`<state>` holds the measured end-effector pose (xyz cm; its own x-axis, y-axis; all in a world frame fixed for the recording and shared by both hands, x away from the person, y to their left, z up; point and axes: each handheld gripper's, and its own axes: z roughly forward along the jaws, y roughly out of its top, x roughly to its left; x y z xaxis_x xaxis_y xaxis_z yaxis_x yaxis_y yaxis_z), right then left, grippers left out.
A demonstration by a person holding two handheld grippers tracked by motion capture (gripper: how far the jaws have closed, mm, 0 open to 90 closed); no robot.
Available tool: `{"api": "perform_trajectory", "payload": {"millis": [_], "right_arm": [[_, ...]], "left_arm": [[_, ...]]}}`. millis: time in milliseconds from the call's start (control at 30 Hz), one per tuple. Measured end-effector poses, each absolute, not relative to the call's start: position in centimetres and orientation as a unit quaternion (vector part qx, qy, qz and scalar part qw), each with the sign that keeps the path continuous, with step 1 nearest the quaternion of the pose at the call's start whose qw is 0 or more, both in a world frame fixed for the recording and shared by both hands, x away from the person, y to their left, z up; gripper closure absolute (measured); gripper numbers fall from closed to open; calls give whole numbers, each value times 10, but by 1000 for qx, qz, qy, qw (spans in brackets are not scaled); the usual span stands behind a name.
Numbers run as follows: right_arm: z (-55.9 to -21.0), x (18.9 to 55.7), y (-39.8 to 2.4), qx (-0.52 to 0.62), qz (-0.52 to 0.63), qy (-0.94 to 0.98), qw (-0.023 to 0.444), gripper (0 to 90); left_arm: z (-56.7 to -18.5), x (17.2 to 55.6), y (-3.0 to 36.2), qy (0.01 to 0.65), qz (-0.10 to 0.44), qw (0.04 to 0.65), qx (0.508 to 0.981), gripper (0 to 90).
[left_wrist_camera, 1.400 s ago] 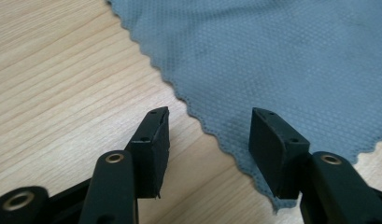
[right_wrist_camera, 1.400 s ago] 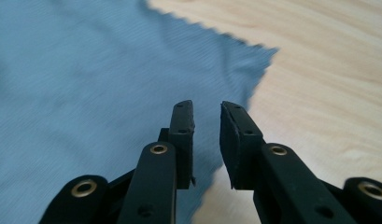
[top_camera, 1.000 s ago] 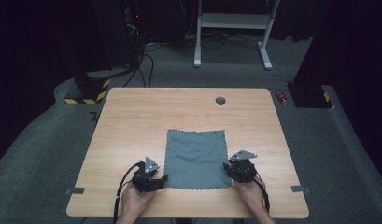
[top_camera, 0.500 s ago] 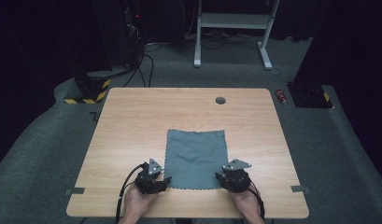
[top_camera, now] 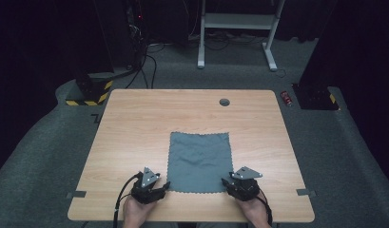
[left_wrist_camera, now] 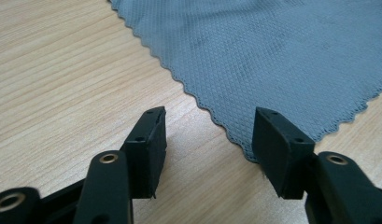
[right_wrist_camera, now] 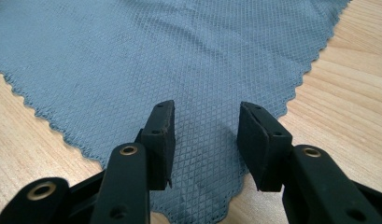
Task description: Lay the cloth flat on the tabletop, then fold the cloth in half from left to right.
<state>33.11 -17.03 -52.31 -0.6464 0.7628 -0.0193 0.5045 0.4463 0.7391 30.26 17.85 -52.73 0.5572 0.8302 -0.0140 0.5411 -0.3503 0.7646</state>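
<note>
Jaws gape on both the left gripper and right gripper, holding nothing, at one grey cloth's two near corners.

A matt grey cloth with a fine diamond weave and scalloped edges lies on the smooth, pale wood-grain bench.

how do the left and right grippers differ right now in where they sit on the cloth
The left gripper sits at the grey cloth near-left corner, with one jaw over bare table and the other at the scalloped edge. The right gripper has both jaws over the cloth's near-right corner. The left jaws look spread slightly wider. Both are open, low, and holding nothing.
</note>
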Motion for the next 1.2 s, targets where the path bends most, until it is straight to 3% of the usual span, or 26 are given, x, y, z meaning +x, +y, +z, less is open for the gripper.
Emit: {"api": "perform_trajectory", "payload": {"millis": [467, 967, 1200], "right_arm": [[-508, 334, -147, 371, 368, 836, 167, 592], [-506, 336, -113, 357, 388, 839, 139, 667], [-499, 339, -103, 342, 389, 845, 132, 651]], "left_arm": [[-515, 336, 193, 465, 109, 405, 780, 392], [-502, 392, 201, 505, 102, 374, 771, 409], [-503, 409, 205, 522, 96, 378, 759, 392]]}}
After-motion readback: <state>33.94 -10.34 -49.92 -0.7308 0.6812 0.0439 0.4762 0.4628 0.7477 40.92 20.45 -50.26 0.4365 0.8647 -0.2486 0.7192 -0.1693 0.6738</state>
